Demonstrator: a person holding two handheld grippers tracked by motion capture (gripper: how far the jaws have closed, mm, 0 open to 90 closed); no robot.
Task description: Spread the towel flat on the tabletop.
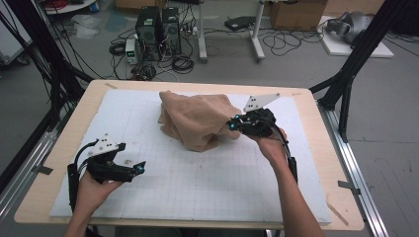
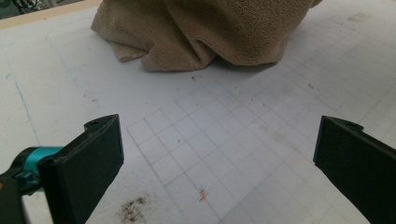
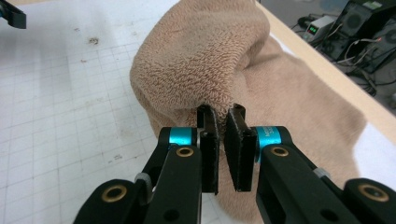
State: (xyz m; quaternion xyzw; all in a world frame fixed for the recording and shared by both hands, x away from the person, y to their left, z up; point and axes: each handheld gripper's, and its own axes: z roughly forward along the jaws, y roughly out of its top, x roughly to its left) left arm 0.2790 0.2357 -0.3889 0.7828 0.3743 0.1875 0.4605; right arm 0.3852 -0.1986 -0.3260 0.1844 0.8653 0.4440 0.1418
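Item: tan towel (image 1: 197,121), heaped at the far middle of the bench (image 1: 64,148). We had the right gripper (image 3: 223,122) pinched on a fold, the left gripper (image 1: 140,169) gaping empty nearby. Best handled by lifting slowly, keeping the pinch deep.

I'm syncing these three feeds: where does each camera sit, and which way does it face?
High view: above the person's side, looking forward and down on the table; both forearms and hands show.
Left gripper view: on the left gripper, facing the towel; open black fingers.
Right gripper view: on the right gripper, shut on towel.
All share the towel and gridded mat.
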